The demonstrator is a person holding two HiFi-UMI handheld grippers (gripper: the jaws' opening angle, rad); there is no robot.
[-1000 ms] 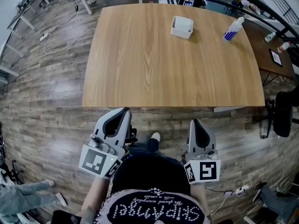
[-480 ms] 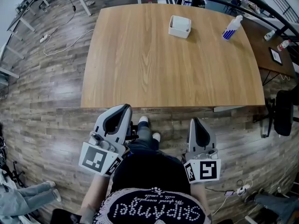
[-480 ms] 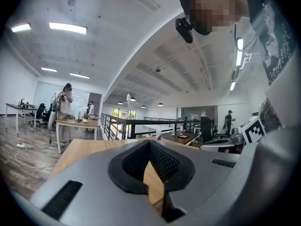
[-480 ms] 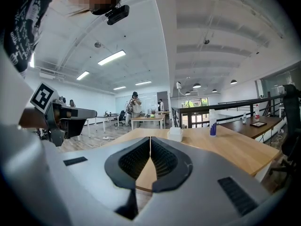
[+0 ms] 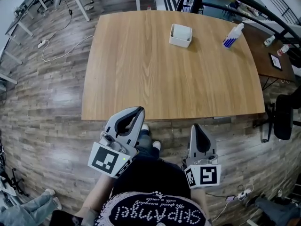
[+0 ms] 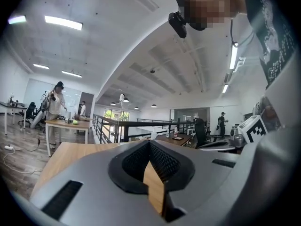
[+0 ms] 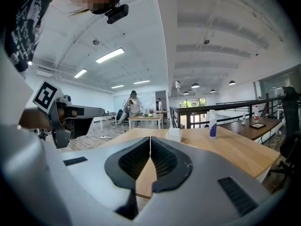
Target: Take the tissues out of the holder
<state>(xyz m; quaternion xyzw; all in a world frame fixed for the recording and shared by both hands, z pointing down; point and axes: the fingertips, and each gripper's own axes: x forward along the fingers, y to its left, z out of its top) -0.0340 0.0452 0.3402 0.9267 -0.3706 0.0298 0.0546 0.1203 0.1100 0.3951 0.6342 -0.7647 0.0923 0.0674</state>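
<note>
Close to the person's body, short of the near edge of the wooden table (image 5: 141, 74), both grippers hung over the plank floor (image 5: 42, 107). The left gripper (image 5: 136, 111) had its jaws pressed together with nothing between them, and the right gripper (image 5: 196, 127) was likewise closed and empty. Both pointed toward the table without touching it. Farther off, near the table's far edge, stood the white tissue holder (image 5: 181, 35), upright and well apart from either gripper; whether tissues showed inside it could not be made out. To its right, near the far right corner, a spray bottle (image 5: 233, 33) with a blue label stood on the same tabletop. Beyond the table, in the right gripper view, a person (image 7: 134, 103) stood by a distant desk.
</note>
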